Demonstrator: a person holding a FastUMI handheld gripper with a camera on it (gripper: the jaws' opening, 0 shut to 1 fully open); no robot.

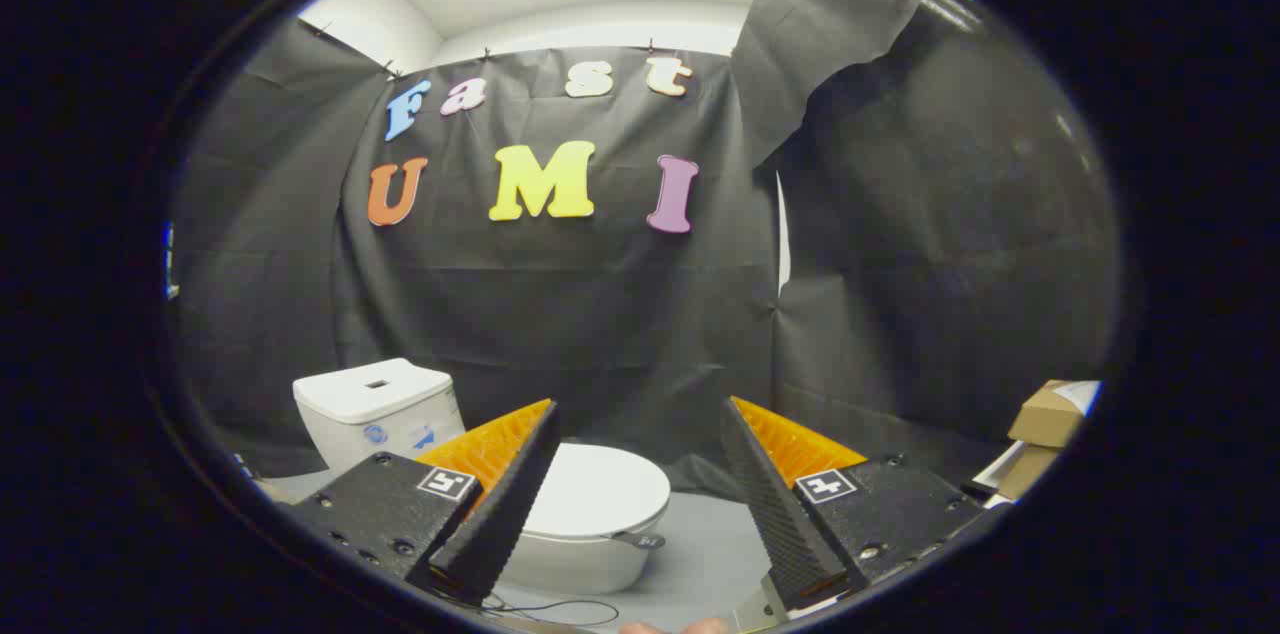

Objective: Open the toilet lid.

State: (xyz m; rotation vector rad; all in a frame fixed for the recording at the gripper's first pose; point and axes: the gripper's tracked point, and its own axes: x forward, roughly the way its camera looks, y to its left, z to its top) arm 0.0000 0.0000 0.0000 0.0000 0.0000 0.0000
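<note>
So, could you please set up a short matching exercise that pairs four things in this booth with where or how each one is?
Things:
1. toilet lid
2. toilet tank
3. cardboard boxes
4. gripper

States or places:
A. open, holding nothing
B. closed, flat on the bowl
C. behind the bowl, against the cloth wall
D. stacked off beyond the right finger

Pairs: 1-B, 2-C, 3-D, 4-A

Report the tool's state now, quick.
Tool: open, fingers spread wide, holding nothing; the white oval toilet lid lies closed just beyond them, untouched.
</note>
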